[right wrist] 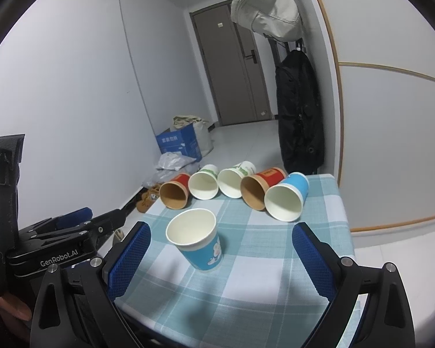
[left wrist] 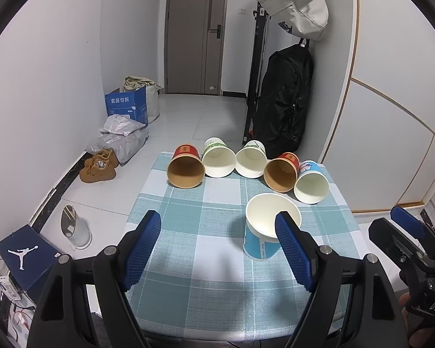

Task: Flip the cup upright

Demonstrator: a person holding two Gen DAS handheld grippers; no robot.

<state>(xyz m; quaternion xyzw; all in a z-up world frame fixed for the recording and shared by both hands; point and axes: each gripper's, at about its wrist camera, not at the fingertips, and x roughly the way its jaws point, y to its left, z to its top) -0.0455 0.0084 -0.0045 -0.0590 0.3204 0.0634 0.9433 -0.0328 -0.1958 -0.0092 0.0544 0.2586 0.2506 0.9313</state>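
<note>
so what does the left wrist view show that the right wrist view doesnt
Only the left wrist view: a dark shoe box and a small white bin on the floor.

Only the right wrist view: the cartoon print on the upright blue cup, and the left gripper body marked GenRobot.AI.

Both: that cup standing upright, five cups lying in a row behind it on the checked tablecloth, and the left gripper and right gripper open.
</note>
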